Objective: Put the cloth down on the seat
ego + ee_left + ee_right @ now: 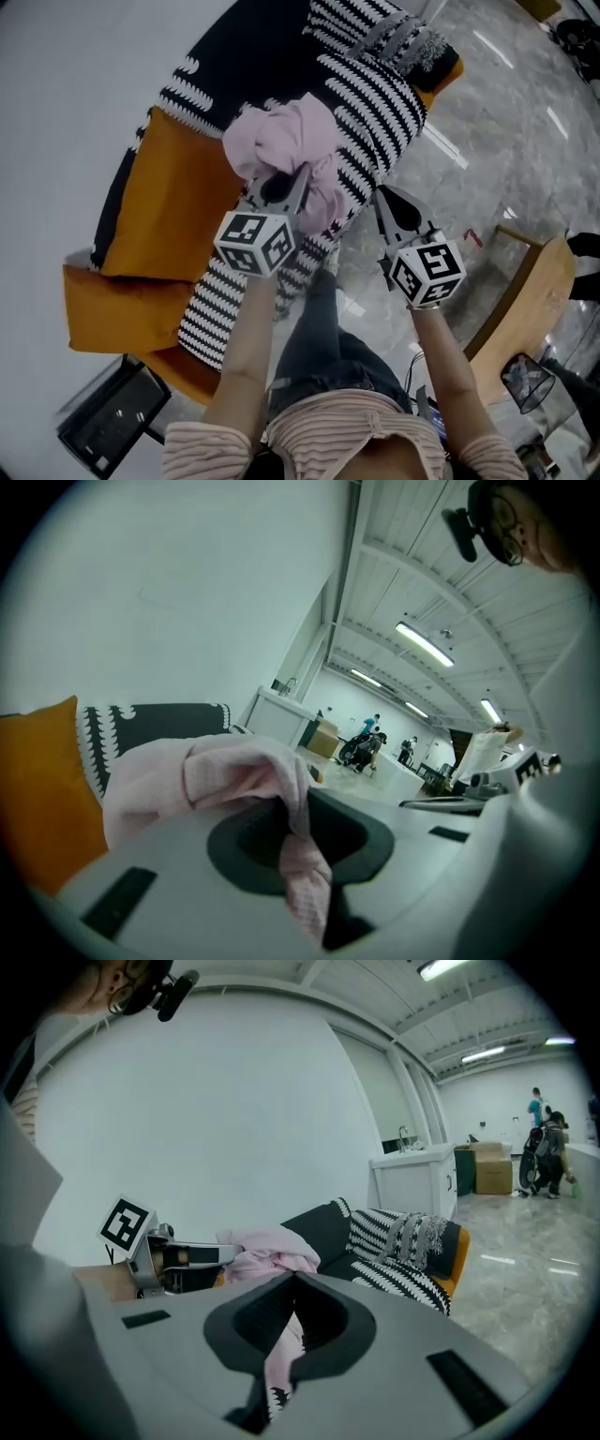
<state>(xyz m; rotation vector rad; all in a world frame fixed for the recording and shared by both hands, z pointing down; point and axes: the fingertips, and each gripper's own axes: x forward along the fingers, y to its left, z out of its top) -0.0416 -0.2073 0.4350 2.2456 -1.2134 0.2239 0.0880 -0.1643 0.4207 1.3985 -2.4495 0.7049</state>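
A pink cloth (281,141) hangs bunched over the sofa, above the black-and-white striped throw (375,103) that covers the seat. My left gripper (298,178) is shut on the cloth, and in the left gripper view a fold of the cloth (216,771) runs down between the jaws (298,803). My right gripper (384,197) is to the right of the cloth, at the sofa's front edge, shut with nothing in it. The right gripper view looks past its closed tips (293,1277) at the cloth (267,1246) and the left gripper (178,1255).
Orange cushions (178,206) lie left of the throw. Grey marble floor (506,141) is to the right. A wooden piece of furniture (534,281) and a wire basket (525,380) stand at lower right, a black box (112,417) at lower left. People (548,1147) are far off.
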